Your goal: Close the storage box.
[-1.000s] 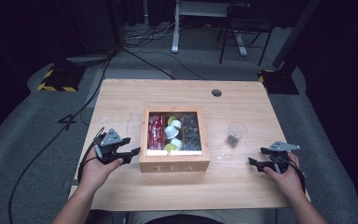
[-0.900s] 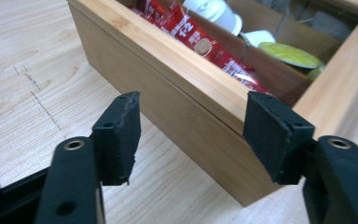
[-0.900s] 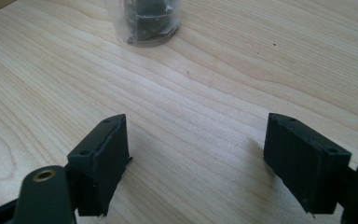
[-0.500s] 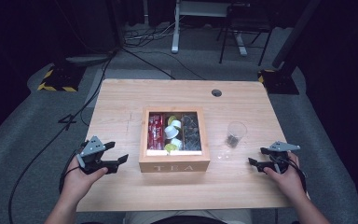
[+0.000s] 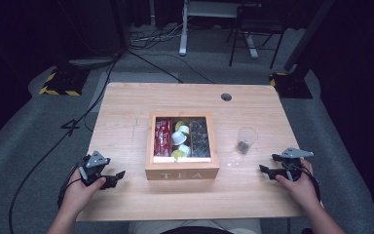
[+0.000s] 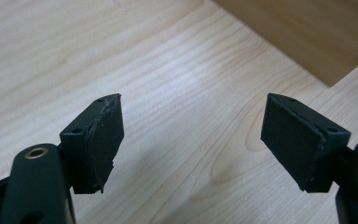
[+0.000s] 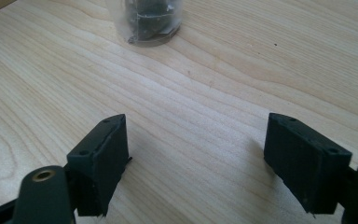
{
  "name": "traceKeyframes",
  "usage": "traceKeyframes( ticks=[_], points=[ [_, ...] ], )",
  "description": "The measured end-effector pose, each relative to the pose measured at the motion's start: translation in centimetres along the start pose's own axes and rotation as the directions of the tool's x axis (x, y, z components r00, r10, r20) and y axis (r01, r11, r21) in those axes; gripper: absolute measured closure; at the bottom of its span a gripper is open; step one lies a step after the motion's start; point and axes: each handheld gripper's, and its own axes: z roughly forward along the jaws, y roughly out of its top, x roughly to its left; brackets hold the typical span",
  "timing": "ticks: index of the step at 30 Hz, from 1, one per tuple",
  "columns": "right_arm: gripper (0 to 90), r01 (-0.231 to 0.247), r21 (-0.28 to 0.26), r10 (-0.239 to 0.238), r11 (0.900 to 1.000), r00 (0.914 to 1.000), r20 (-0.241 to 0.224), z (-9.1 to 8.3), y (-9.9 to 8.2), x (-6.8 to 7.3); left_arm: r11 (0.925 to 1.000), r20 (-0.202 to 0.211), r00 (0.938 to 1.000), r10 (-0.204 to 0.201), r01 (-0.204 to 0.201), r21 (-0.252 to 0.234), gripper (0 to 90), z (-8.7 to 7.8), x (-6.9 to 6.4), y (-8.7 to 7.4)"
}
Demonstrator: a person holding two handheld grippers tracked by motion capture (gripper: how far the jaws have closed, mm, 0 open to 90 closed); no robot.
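Here the wooden tabletop [image 5: 126, 126] carries a wooden tea box [image 5: 182, 168] at its middle, the word TEA on its near wall. Inside it, red packets [image 5: 163, 136] lie in the left compartment, white and yellow-green pods [image 5: 180, 139] in the middle one, and dark items in the right compartment that are too small to make out. To the right of the box and apart from it stands a clear plastic cup [image 5: 246, 140], upright, with something dark at its bottom.

The left claw [image 5: 114, 178] is held in the person's left hand [image 5: 78, 192] near the front left part of the tabletop, to the left of the box and not touching it. In the left gripper view its jaws stand wide apart with nothing between them but bare wood, and a corner of the box shows at the upper right.

The right claw [image 5: 268, 169] is held in the right hand [image 5: 299, 185] near the front right part, below the cup and apart from it. In the right gripper view its jaws are likewise spread wide and empty, low over the wood, with the base of the cup ahead at the top.

A dark round hole [image 5: 226, 97] sits near the far edge of the tabletop. Black cables [image 5: 141, 56] trail across the grey floor beyond.
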Motion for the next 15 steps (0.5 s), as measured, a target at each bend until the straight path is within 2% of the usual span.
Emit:
traceKeyframes(
  ticks=[2,4,6,7,10,11,12,15],
  points=[
    [22.1,0.0,0.0,0.0,1.0,1.0,0.0,0.0,0.0,0.0,0.9997,0.01,1.0,-0.002,0.002,0.023,21.4,0.4,0.1,-0.2],
    [22.1,0.0,0.0,0.0,1.0,1.0,0.0,0.0,0.0,0.0,0.999,-0.005,1.0,0.006,-0.006,0.044,20.5,0.8,0.0,-0.4],
    [22.1,0.001,0.0,-0.001,1.0,1.0,0.0,0.0,0.0,0.0,0.9978,-0.014,0.9994,0.032,-0.032,0.058,20.7,1.1,0.0,-0.5],
    [22.1,0.002,0.0,-0.002,1.0,1.0,-0.002,0.0,0.0,0.0,0.9971,-0.007,0.9992,0.04,-0.039,0.065,18.1,1.1,0.0,-0.4],
    [22.1,0.002,0.0,-0.002,1.0,1.0,-0.003,0.0,0.0,0.0,0.998,-0.009,0.9992,0.039,-0.038,0.051,15.6,1.5,-0.1,-0.3],
    [22.2,0.002,0.0,-0.002,1.0,1.0,-0.003,0.0,0.0,0.0,0.9991,-0.008,0.9993,0.036,-0.036,0.023,14.2,1.8,-0.1,-0.5],
    [22.2,0.002,0.0,-0.002,1.0,1.0,-0.003,0.0,0.0,0.0,0.9991,-0.013,0.9994,0.034,-0.033,0.027,11.1,1.8,-0.1,-0.4],
    [22.1,0.002,0.0,-0.002,1.0,1.0,-0.003,0.0,0.0,0.0,0.9993,-0.021,0.9996,0.021,-0.02,0.033,9.5,1.9,-0.3,-0.3]
  ],
)
